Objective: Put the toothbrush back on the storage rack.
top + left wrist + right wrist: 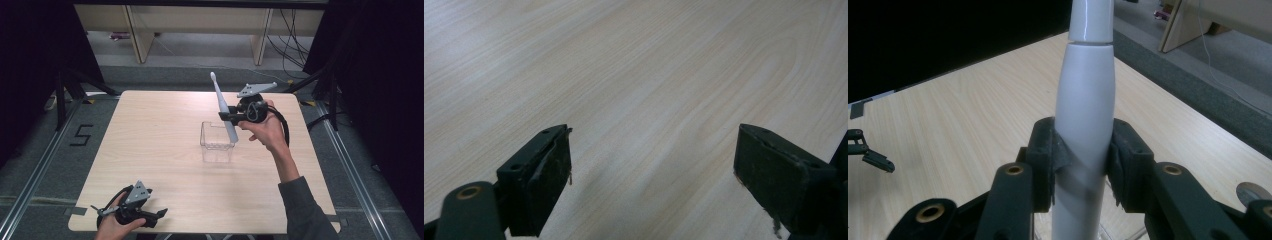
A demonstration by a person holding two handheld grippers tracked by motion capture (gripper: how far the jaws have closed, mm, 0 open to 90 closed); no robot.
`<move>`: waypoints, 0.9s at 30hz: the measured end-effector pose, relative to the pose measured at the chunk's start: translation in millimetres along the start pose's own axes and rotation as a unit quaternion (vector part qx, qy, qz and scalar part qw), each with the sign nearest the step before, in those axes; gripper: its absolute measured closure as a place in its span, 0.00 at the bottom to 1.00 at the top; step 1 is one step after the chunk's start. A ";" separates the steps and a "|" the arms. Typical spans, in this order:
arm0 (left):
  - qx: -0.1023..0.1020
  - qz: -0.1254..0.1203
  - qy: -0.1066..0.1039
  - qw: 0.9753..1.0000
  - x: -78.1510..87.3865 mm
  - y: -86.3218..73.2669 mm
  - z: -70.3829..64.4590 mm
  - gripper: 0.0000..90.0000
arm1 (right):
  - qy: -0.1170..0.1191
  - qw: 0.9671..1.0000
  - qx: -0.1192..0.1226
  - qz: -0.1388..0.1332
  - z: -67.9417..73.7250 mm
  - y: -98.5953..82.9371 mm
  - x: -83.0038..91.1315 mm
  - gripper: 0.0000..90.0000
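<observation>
A white electric toothbrush (223,106) stands nearly upright, brush head up, with its lower end inside a clear plastic box (217,141) near the table's middle. My right gripper (229,118) is shut on the toothbrush handle, just above the box's right rim. In the right gripper view the white handle (1084,125) is clamped between the two black jaws. My left gripper (161,213) rests at the table's front left edge, open, with nothing between its fingers. In the left gripper view its fingers (544,175) stand wide apart over bare wood.
The light wooden table (160,150) sits on a grey floor with black stands at both sides. Wooden furniture legs (142,42) and cables lie beyond the far edge. The left gripper's tip (868,152) shows far off in the right gripper view.
</observation>
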State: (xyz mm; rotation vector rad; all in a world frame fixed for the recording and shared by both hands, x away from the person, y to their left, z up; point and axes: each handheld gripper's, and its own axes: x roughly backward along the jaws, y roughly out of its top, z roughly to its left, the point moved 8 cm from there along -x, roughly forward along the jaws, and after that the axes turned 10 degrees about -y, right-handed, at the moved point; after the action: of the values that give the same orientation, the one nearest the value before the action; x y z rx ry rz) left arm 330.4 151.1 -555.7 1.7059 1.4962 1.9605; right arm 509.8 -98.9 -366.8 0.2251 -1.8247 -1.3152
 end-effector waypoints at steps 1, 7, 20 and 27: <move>0.000 0.000 0.000 1.000 0.0 0.0 0.0 0.16 | 0.000 1.000 0.000 0.000 0.0 0.0 0.0 0.74; -0.003 0.000 0.002 1.000 0.2 0.4 0.6 0.16 | 0.001 1.000 0.003 0.008 -0.4 0.5 -12.6 0.74; -0.004 0.000 0.003 1.000 0.2 0.4 0.8 0.16 | 0.000 1.000 -0.008 0.013 -3.0 -0.9 -30.3 0.74; -0.002 0.000 0.002 1.000 0.4 0.3 0.6 0.16 | -0.001 1.000 -0.013 0.025 -2.3 -5.0 -39.6 0.74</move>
State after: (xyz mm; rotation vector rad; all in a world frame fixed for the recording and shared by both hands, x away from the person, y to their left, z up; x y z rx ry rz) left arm 330.9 151.6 -555.3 1.7004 1.4941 1.9666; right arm 534.3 -79.6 -391.8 0.1647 -1.8023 -1.3041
